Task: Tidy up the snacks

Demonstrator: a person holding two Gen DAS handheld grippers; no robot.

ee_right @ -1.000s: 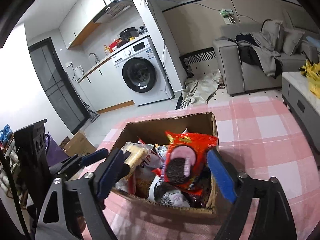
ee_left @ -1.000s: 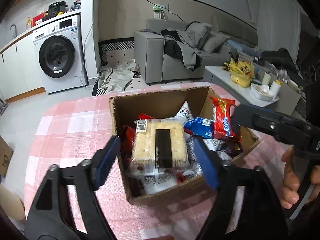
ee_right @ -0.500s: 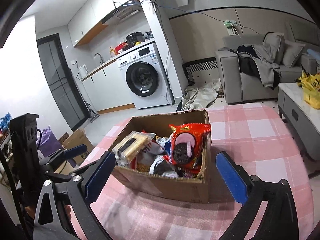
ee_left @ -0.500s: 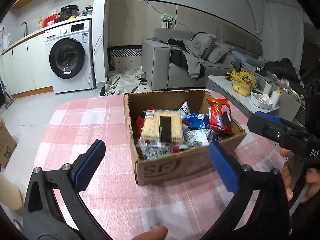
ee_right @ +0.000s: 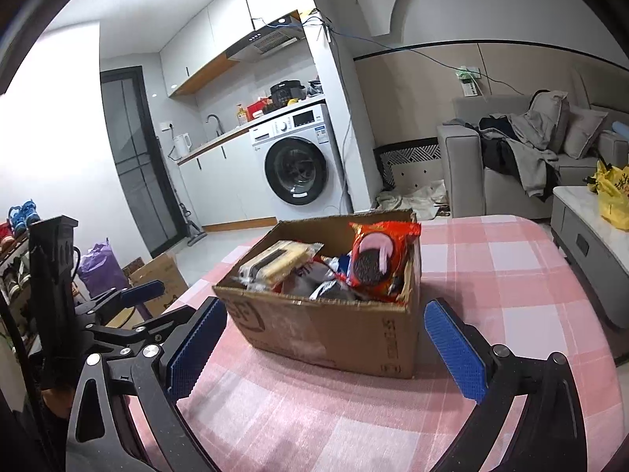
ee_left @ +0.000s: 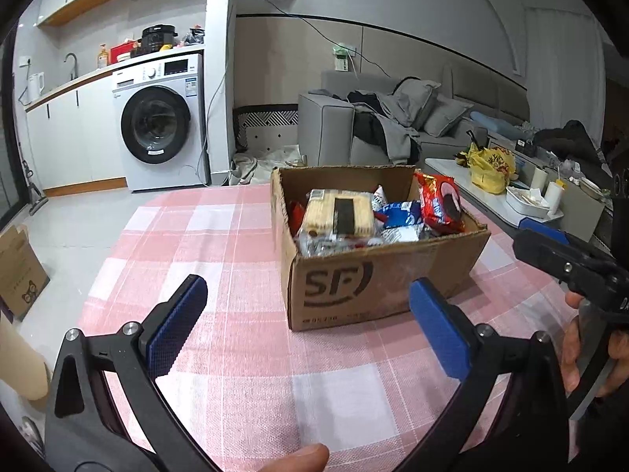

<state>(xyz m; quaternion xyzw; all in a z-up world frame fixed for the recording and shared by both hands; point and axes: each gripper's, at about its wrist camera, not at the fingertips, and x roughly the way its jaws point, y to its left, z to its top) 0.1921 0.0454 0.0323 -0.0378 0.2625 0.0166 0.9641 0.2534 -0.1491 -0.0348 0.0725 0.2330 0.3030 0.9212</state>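
At the far left of the left wrist view a brown carton (ee_left: 15, 271) stands on the floor, and behind it a white washing machine (ee_left: 159, 122) sits under a counter. Nearer, the left gripper (ee_left: 308, 322) hangs over the pink-and-white checked tablecloth (ee_left: 220, 259) with its blue pads spread wide apart and nothing between them — the cloth alone shows in the gap. Just beyond its tips, toward the right, stands the open cardboard box (ee_left: 377, 287) printed "SF", resting on the table and filled with snacks: a clear-wrapped pack of pale crackers (ee_left: 340, 216) lies on top toward the left side, a blue packet (ee_left: 401, 212) sits beside it, and a red bag of chocolate sandwich cookies (ee_left: 438, 200) stands propped upright against the right wall. Past the box are a grey sofa (ee_left: 354, 129) heaped with clothes and a yellow bag (ee_left: 489, 165) on a low table. At the right edge the right gripper (ee_right: 324, 348) is held in a hand (ee_left: 589, 354); in its own view its pads likewise stand fully apart and empty, short of the box's near corner, the box (ee_right: 334, 326) lying between and beyond them without touching either.
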